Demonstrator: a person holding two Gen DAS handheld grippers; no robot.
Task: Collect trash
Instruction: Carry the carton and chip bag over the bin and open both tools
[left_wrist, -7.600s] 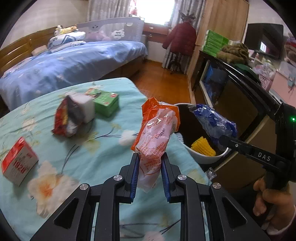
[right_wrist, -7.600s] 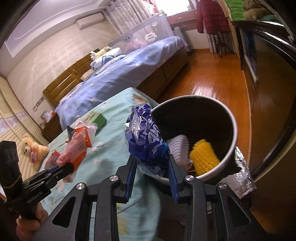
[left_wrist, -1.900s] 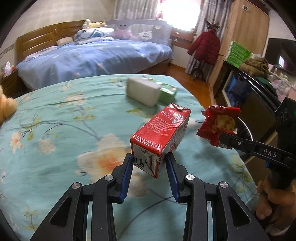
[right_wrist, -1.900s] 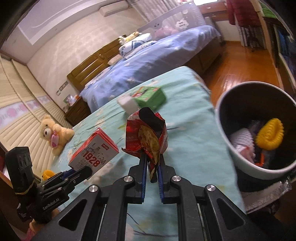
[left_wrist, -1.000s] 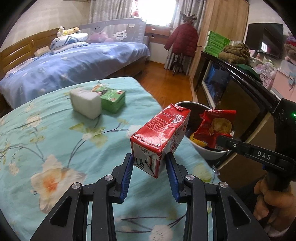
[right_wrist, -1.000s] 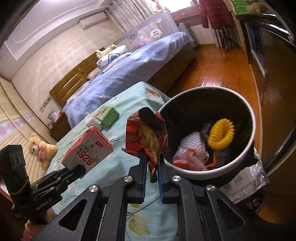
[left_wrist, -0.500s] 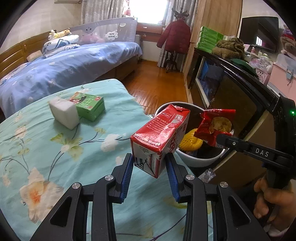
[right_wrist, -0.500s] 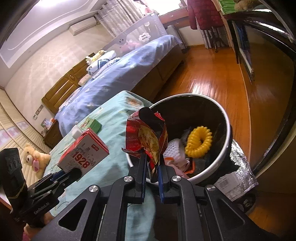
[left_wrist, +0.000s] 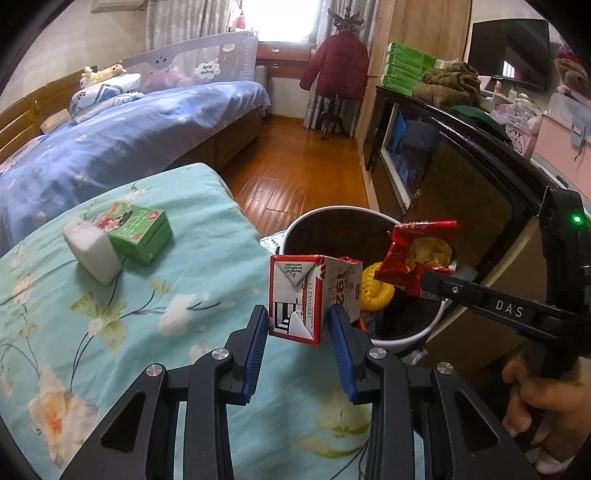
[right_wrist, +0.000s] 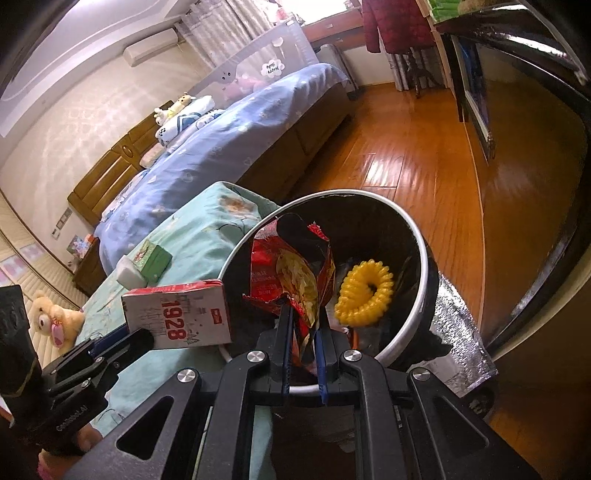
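My left gripper (left_wrist: 299, 325) has its jaws spread wide around a red and white milk carton (left_wrist: 314, 295), which tips forward between them at the rim of the round bin (left_wrist: 317, 218); the carton (right_wrist: 181, 314) also shows in the right wrist view. My right gripper (right_wrist: 303, 332) is shut on a red snack wrapper (right_wrist: 291, 273) and holds it over the bin's (right_wrist: 421, 254) mouth. The wrapper (left_wrist: 417, 251) also shows in the left wrist view. A yellow coiled hair tie (right_wrist: 364, 291) and other scraps lie inside the bin.
A green box (left_wrist: 138, 229) and a white block (left_wrist: 90, 251) lie on the teal floral bedspread (left_wrist: 110, 332). A blue bed (left_wrist: 129, 136) stands behind. A dark cabinet (left_wrist: 461, 177) flanks the bin on the right. A teddy bear (right_wrist: 48, 317) sits at far left.
The left jaws have opened and the carton has tipped forward toward the bin. Both grippers have moved closer over the bin. The right gripper still holds the wrapper.
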